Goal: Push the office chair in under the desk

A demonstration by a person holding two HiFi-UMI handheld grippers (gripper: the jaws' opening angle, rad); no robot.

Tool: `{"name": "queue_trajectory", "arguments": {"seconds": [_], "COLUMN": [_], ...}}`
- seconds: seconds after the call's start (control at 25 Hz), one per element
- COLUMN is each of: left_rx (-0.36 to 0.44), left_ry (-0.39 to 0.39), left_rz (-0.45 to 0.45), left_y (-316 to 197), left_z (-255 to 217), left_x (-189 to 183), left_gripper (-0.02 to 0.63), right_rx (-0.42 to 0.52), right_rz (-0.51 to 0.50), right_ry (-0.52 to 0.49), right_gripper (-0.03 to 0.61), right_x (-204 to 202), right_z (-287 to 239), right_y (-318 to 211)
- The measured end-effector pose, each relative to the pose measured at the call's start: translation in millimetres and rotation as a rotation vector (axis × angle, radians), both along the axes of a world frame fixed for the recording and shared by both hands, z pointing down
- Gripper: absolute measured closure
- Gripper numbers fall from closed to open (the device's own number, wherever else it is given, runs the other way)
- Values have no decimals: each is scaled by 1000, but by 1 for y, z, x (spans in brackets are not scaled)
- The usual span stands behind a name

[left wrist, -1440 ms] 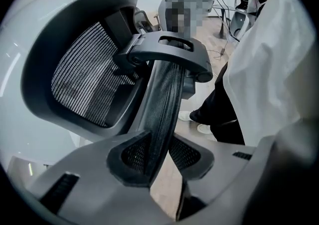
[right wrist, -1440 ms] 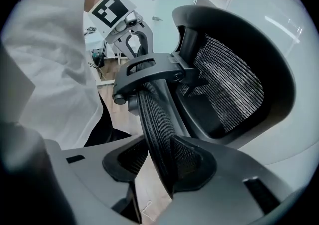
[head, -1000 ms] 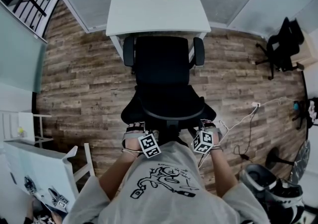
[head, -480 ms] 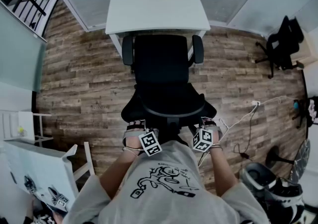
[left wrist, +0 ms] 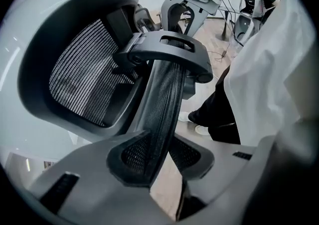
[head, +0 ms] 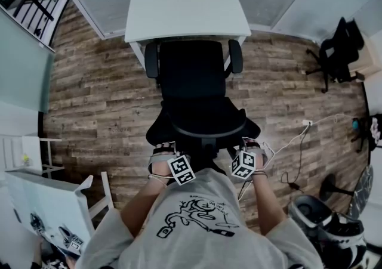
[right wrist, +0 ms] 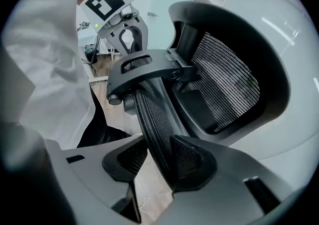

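Gripping the back of the office chair (head: pixel 194 92), our left claw (left wrist: pixel 158 161) and right claw (right wrist: pixel 160 164) were each closed on the mesh rim at its top. The chair stood on the wooden floor with its seat front just at the near edge of the worktop (head: pixel 188 14), not yet under it. We judged that an uneven shove could swing the castors and knock an armrest (head: pixel 235 58) against the worktop's edge or leg, or that a claw could slip off the thin mesh. Compared with a second earlier, hardly anything differed: chair and worktop sat only slightly higher in the head view.
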State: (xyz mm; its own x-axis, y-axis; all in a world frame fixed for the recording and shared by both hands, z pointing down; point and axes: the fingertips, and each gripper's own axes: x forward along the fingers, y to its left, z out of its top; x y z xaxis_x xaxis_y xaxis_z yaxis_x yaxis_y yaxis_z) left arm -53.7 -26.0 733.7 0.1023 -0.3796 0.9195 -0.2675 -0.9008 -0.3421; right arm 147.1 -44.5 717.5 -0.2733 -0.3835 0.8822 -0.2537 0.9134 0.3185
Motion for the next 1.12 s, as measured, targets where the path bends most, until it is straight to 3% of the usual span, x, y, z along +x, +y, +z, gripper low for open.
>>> {"name": "queue_trajectory", "arguments": {"seconds": [1.12], "left_rx": [-16], "left_ry": [8], "left_rz": [-26], "left_y": [9], "left_z": [-2], "left_x": [-12], "left_gripper": [501], "right_rx": [5], "right_rz": [-4], "right_ry": [10], "right_gripper": [388], "right_x": [-13], "right_z": [0], "right_y": [8]}}
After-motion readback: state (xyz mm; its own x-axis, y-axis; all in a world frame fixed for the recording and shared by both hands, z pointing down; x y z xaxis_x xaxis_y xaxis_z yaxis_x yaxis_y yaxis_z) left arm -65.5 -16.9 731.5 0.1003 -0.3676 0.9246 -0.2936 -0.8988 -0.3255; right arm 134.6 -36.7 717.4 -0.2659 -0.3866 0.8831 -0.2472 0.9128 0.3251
